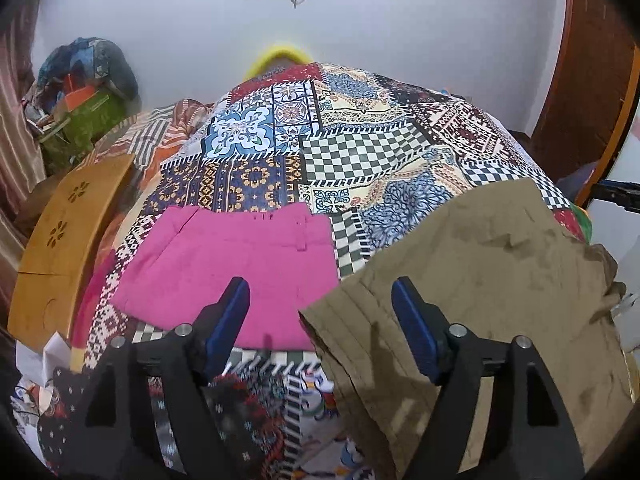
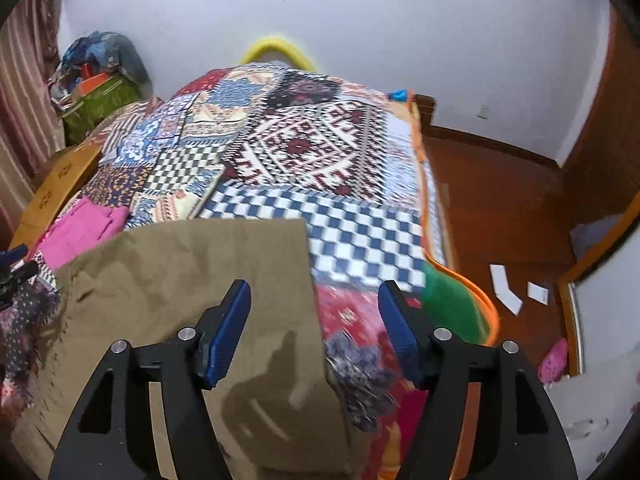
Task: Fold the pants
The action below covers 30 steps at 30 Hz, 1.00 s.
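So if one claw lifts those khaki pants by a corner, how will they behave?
The khaki pants look soft and creased, so they will probably droop and unfold rather than hold shape. They seem thin, so likely light. Lying on the patchwork bedspread, a pinch might also catch that cloth. Both the left claw and right claw are open.

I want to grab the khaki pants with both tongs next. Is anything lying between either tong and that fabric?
Nothing visible does. The left tongs and right tongs hang open right over the khaki pants, whose surface is bare. The folded pink pants lie apart, to the left.
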### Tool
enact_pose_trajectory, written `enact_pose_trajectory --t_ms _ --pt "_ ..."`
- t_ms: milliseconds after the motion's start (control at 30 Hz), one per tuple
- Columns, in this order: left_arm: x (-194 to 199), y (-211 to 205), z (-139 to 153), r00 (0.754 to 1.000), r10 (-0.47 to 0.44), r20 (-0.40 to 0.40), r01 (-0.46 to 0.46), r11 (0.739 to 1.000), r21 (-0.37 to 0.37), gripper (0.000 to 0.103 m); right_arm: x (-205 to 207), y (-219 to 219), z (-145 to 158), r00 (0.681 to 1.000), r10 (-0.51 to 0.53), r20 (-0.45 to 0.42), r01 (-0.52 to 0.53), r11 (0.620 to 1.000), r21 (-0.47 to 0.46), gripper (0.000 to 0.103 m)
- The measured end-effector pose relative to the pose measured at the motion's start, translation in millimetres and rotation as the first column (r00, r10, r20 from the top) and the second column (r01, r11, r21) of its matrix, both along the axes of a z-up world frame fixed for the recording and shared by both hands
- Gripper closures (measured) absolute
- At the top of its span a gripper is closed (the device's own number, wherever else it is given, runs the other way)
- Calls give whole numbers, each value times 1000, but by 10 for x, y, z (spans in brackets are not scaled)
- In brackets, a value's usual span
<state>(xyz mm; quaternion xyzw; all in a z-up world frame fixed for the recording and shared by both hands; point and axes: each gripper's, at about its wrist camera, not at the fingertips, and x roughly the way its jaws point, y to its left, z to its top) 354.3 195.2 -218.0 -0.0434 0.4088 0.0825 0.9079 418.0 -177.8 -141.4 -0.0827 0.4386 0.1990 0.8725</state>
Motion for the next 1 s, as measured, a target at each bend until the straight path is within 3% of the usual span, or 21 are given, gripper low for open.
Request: enact_pose_trajectory --t_ms 67,300,433,567,667,833,900,1000 --pt "79 49 -70 1000 -9 -10 9 1000 -12 23 100 110 -43 1000 21 -20 -21 1000 1 40" --pt "266 37 -466 993 -63 -97 61 998 -20 21 390 377 -287 995 54 -84 -57 998 -27 40" --pt "319 14 -623 989 -90 -117 84 995 -53 15 512 472 -455 991 80 -111 -88 993 -75 29" --pt "406 52 -682 988 -84 -131 71 992 -106 15 663 475 -584 986 60 -156 -74 993 -87 28" --pt "444 64 -702 987 -95 -133 77 988 -134 21 794 502 -744 972 55 -226 -74 995 -73 25" --pt "504 55 -787 980 -121 -159 91 979 -185 30 759 625 -841 966 96 -238 -126 985 -114 13" --pt "499 46 -801 979 -125 -159 93 976 -195 32 772 628 -846 966 96 -240 -127 985 -117 13" --pt "482 8 -775 981 -126 -149 99 979 -177 37 757 612 -835 970 103 -220 -130 985 -111 23"
